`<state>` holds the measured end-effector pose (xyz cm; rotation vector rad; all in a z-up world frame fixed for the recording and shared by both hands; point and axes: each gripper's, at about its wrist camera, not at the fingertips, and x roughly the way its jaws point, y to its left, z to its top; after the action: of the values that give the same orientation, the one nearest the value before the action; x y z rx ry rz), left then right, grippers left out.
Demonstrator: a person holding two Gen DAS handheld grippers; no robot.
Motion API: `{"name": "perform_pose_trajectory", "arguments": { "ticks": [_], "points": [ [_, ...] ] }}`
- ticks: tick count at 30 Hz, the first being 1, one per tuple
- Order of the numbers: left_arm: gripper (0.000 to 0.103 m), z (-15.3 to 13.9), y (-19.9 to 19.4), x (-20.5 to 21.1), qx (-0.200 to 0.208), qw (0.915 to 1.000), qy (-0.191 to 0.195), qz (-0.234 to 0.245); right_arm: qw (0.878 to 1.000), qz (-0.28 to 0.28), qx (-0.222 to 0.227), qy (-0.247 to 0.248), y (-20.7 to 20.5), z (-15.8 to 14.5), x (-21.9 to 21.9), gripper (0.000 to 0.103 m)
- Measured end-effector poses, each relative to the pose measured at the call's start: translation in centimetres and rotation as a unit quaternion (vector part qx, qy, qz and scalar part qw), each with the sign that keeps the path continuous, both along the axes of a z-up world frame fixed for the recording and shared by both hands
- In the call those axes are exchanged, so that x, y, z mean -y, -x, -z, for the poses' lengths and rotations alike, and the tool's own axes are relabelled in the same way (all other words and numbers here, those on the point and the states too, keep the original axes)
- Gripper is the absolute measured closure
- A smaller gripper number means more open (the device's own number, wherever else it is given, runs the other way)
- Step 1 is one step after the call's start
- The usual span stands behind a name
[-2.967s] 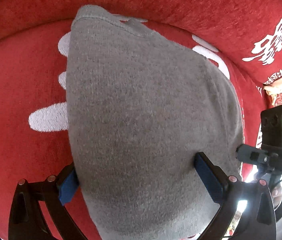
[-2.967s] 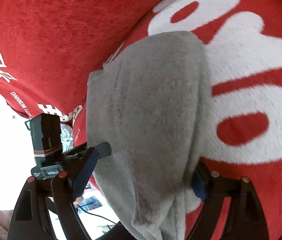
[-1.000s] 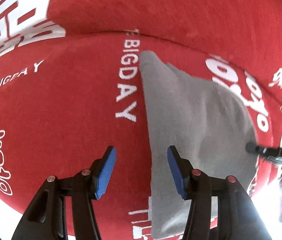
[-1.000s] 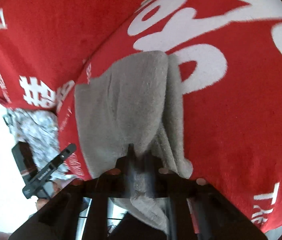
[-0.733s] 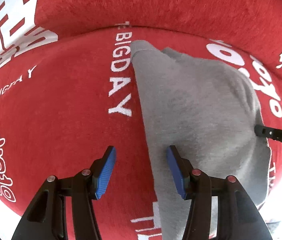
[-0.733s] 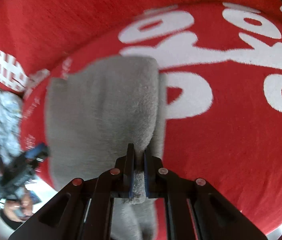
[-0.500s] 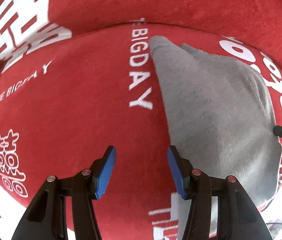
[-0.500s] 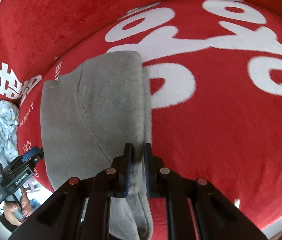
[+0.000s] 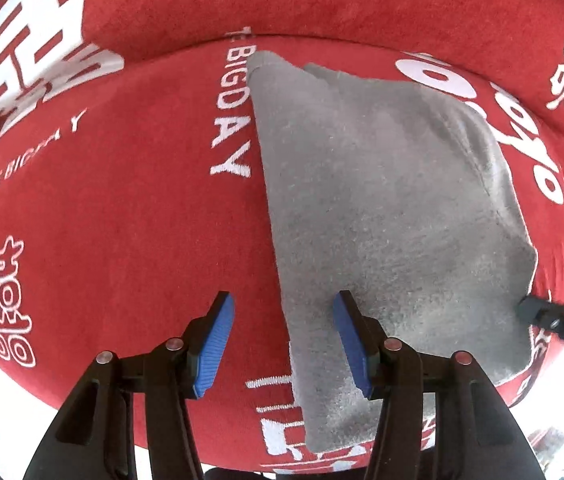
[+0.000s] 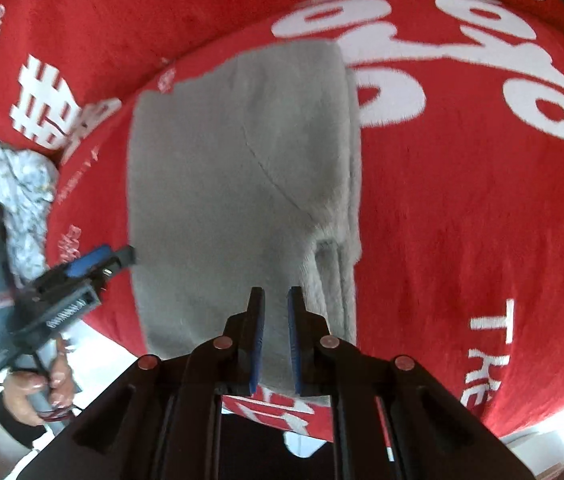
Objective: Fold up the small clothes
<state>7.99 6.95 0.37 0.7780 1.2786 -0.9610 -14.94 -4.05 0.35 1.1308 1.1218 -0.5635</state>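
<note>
Hovering with its blue pads well apart, the left gripper (image 9: pixel 286 340) points down at the red cloth cover (image 9: pixel 121 200), and nothing is pressed between the pads. In the left wrist view the long left edge of the grey garment (image 9: pixel 382 208) runs up between them from about 6 o'clock toward 12 o'clock. One pad is over bare red fabric and the other over grey.

The garment lies flat on the cover and fills the view from the centre out to 3 o'clock. White lettering borders it at 11 o'clock and 1 o'clock. At 3 o'clock the dark tip of the right gripper (image 9: pixel 530 312) meets the garment's corner.

From the right wrist, the right gripper's jaws are drawn nearly together, leaving only a thin slit. Grey cloth shows through it, but whether any is pinched there I cannot tell. The garment spreads from these jaws toward 12 o'clock, with a doubled layer along its edge at 2 o'clock. At 9 o'clock a person's hand (image 10: pixel 37 392) grips the left tool's handle, and beyond it at 10 o'clock sits a crumpled patterned cloth (image 10: pixel 21 184).
</note>
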Motion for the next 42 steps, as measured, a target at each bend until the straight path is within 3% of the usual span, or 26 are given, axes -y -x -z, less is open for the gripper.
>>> {"name": "perform_pose_trajectory", "arguments": {
  "ticks": [7,18,20,32,42],
  "points": [
    [0.049,0.1,-0.2,-0.2,-0.001,1.0,-0.007,0.004,0.999,0.016,-0.012,-0.027,1.1,2.5,-0.7,0.092],
    [0.049,0.1,-0.1,-1.0,-0.006,0.9993,-0.036,-0.003,0.999,0.019,-0.035,-0.036,1.1,2.1,-1.5,0.092],
    [0.049,0.0,0.0,-1.2,-0.008,0.999,-0.043,-0.004,0.998,0.02,-0.036,-0.038,1.1,1.8,-1.7,0.088],
    [0.049,-2.6,0.4,-1.9,-0.016,0.9983,-0.056,0.003,0.998,0.031,-0.037,-0.042,1.3,-0.9,-2.1,0.088],
    [0.049,-7.7,1.2,-3.4,-0.023,0.9978,-0.059,0.021,0.999,0.024,-0.043,-0.011,1.1,-6.2,-2.7,0.087]
  ]
}}
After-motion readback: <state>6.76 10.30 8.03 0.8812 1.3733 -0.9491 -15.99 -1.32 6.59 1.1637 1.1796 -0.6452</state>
